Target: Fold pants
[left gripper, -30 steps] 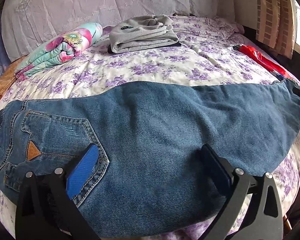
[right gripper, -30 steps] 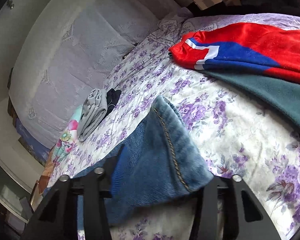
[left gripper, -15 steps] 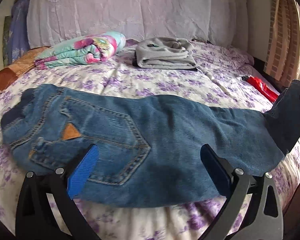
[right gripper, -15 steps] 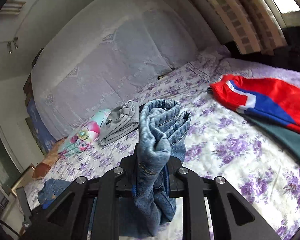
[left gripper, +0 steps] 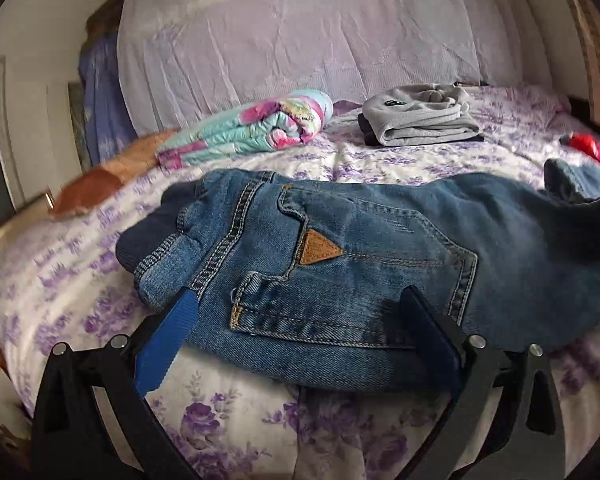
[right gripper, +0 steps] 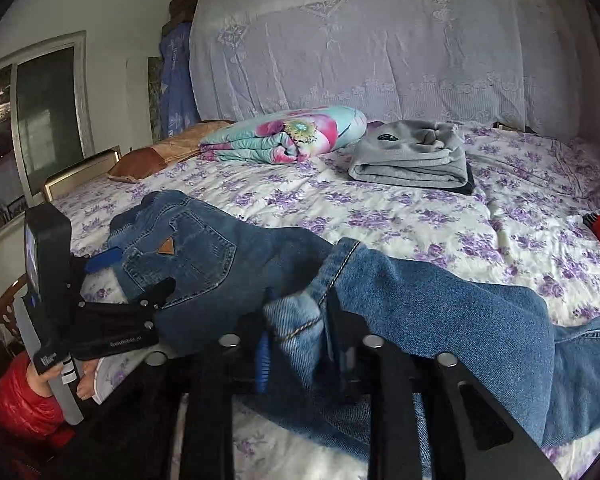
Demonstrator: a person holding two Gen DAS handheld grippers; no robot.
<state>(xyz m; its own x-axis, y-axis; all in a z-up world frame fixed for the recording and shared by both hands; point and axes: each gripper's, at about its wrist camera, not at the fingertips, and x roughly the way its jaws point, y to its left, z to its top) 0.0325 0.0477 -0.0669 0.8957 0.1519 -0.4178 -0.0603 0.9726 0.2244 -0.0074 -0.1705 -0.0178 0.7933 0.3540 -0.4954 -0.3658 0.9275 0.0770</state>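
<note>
Hem end carried toward waistband since earlier; right gripper jaws clamp jeans hem, left gripper jaws open; fold approx half done.

soft dim daylight, fisheye-bent dark corners, motion blur at left

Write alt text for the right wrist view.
The right gripper is shut on the hem of blue jeans, carried toward the waistband, where the open left gripper flanks the back pocket. They lie on a floral bedspread.
</note>
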